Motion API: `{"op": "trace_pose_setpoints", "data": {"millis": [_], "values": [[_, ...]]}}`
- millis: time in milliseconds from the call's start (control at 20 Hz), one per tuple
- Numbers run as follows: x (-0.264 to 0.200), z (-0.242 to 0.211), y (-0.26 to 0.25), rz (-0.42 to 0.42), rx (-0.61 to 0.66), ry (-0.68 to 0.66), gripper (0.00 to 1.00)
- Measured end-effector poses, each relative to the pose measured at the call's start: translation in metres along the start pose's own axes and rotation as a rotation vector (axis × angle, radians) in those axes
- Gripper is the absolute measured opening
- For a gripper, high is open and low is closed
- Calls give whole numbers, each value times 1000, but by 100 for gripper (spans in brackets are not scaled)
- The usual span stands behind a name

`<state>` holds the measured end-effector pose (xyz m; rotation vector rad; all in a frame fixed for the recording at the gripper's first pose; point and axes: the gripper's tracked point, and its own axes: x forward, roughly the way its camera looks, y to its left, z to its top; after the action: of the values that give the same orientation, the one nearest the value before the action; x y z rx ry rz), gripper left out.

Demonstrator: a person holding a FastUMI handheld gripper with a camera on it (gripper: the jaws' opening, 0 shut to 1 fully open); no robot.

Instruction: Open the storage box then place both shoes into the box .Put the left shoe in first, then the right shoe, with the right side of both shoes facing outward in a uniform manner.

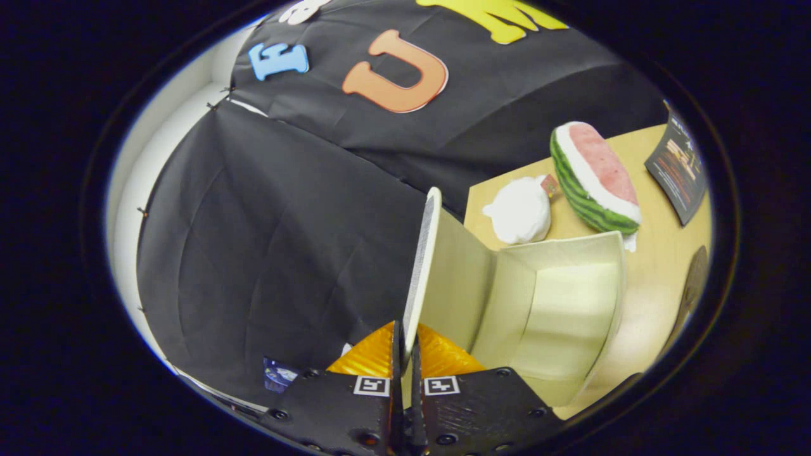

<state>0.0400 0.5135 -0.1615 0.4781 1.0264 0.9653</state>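
Lid (423,253) of storage box (557,304) pinched edge-on in gripper (407,354), fingers clenched on it. Swing lid fully away from box, keep pinch firm.

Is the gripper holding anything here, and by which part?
Yes: the gripper is shut on the box lid, pinching its free edge between both fingers.

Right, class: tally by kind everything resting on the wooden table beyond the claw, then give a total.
Storage boxes: 1, the storage box, its lid pinched in the claw
Plush toys: 2, watermelon slice and white plush
Dark leaflets: 1, leaflet
Total: 4
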Motion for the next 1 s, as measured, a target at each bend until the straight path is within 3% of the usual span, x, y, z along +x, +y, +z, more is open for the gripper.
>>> {"op": "trace_pose_setpoints", "data": {"millis": [200, 300, 600, 650, 1000], "values": [[35, -11, 34, -54, -48, -3, 8], [50, -17, 33, -119, -73, -9, 26], [55, -24, 30, -165, -41, -32, 88], [51, -19, 21, -191, -27, -53, 95], [-3, 5, -40, -279, -67, -90, 95]]}}
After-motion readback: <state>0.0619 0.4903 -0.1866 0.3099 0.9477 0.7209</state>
